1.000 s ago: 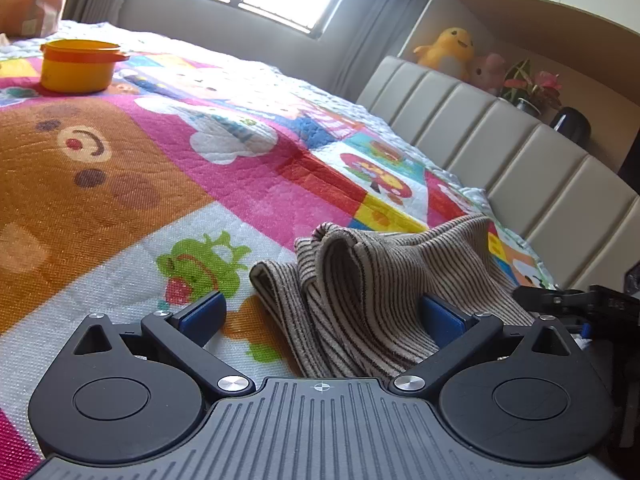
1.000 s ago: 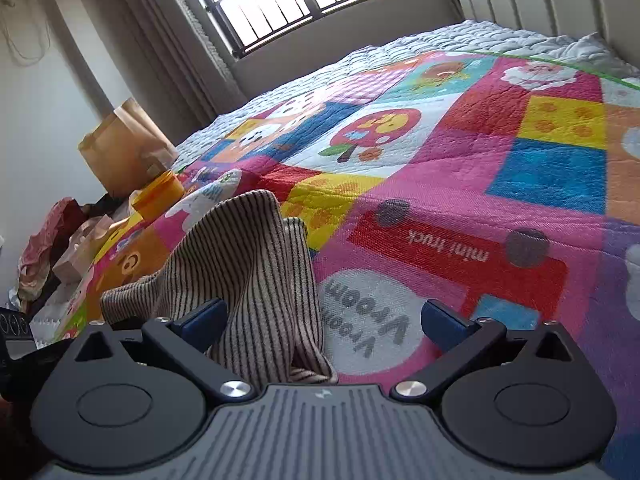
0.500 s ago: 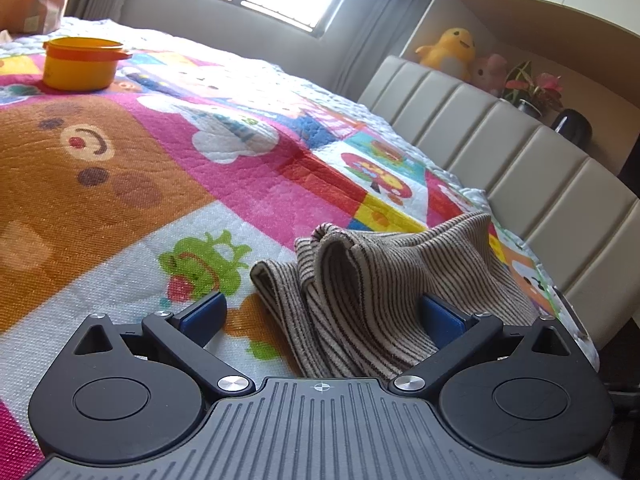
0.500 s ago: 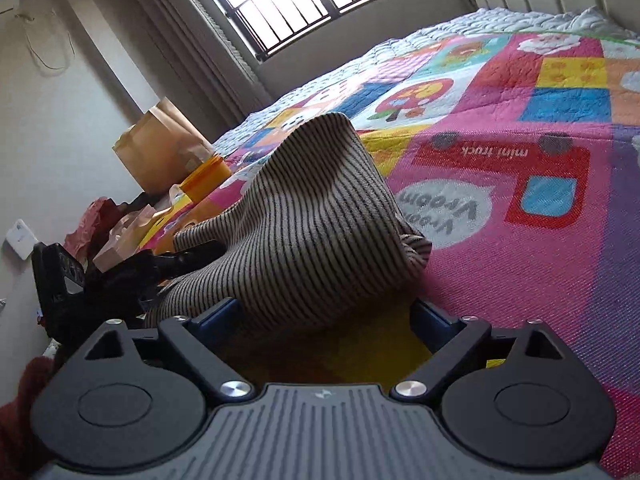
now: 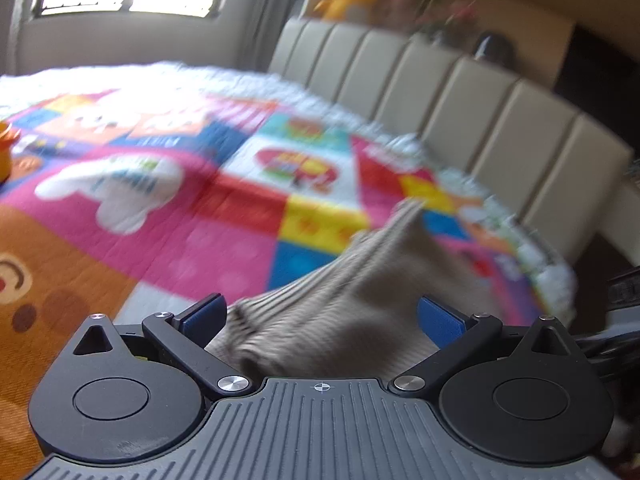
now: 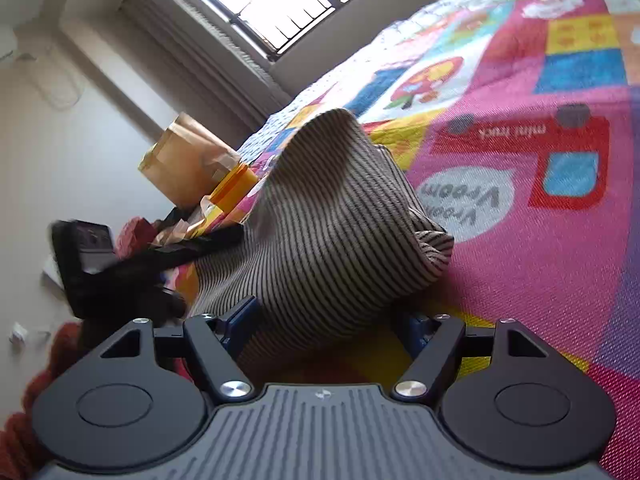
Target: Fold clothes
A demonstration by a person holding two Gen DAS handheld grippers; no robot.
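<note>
Bunching between hand-held gripper [image 6: 324,326] fingers (spread): striped garment [image 6: 332,216]

- The striped garment [image 6: 336,220] is rising in a tall hump off the quilt [image 6: 560,280], filling the gap between the spread jaws of the right gripper [image 6: 328,324] and blocking the way forward and to the left.
- Open quilt is lying to the right of that hump.
- In the blurred left view, the same cloth [image 5: 360,296] is crowding the wide gap of the left gripper [image 5: 320,316]; bare quilt is stretching ahead towards the padded headboard [image 5: 460,92].
- A paper bag [image 6: 184,160] and an orange container [image 6: 234,184] are standing beyond the hump.
</note>
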